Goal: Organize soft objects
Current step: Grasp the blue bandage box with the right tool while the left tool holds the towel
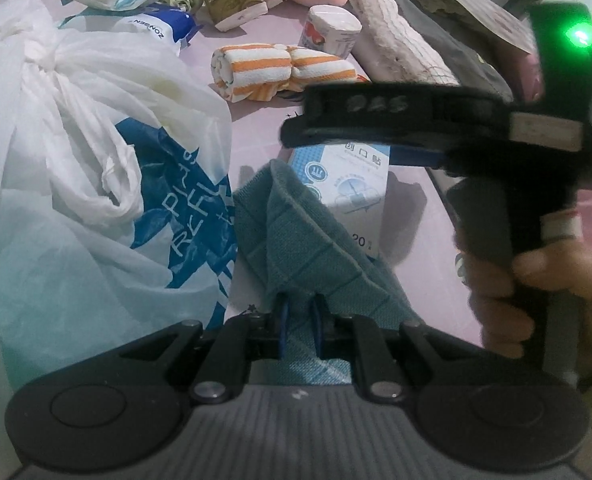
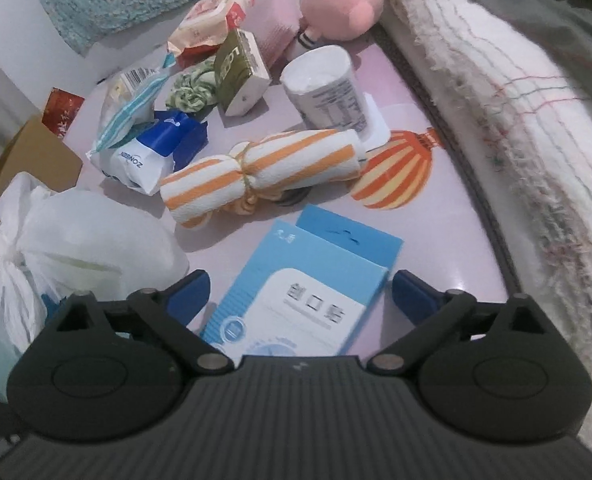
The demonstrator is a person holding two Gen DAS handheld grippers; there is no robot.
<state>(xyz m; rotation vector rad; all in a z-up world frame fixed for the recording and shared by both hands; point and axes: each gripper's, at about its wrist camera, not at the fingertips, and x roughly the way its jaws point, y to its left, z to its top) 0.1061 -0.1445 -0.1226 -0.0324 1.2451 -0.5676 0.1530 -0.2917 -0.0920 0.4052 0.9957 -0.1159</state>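
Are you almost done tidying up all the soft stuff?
Not nearly. The left tongs are shut on the teal cloth, so one thing is in hand. The right tongs are open above the blue box, holding nothing. The striped towel roll, pink plush and tied white bag lie on the table, nothing visibly sorted.

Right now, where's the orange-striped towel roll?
The orange-striped towel roll lies mid-table in the right wrist view, between the blue plaster box nearer the camera and the white cylindrical pack behind it.
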